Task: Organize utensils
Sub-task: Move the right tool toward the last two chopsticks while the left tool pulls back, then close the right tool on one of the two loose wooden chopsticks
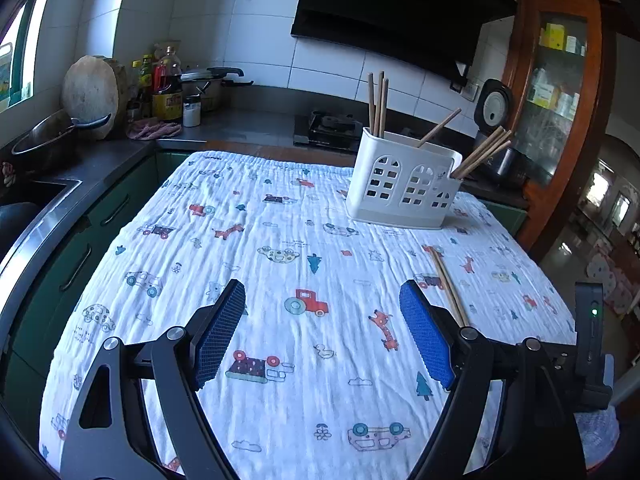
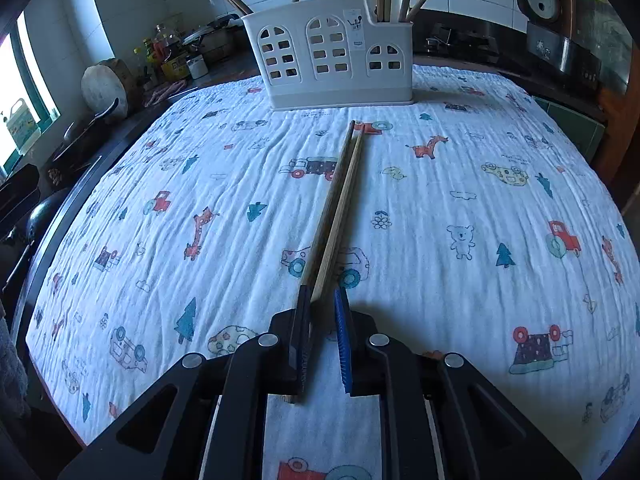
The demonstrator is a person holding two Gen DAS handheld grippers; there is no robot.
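Note:
A white utensil holder [image 1: 402, 184] with arched cut-outs stands at the far side of the table and holds several wooden chopsticks; it also shows in the right wrist view [image 2: 332, 56]. A pair of wooden chopsticks [image 2: 336, 204] lies on the printed cloth, pointing at the holder; it shows in the left wrist view [image 1: 448, 286] too. My right gripper [image 2: 323, 298] has its jaws nearly closed around the near ends of the pair, with a small gap on the right side. My left gripper [image 1: 322, 300] is open and empty above the cloth, left of the pair.
The table is covered by a white cloth [image 1: 248, 264] with cartoon prints. A dark counter [image 1: 104, 160] with a pot, bottles and a round board runs along the left and back. A stove [image 1: 328, 128] and a rice cooker [image 1: 494, 106] stand behind the holder.

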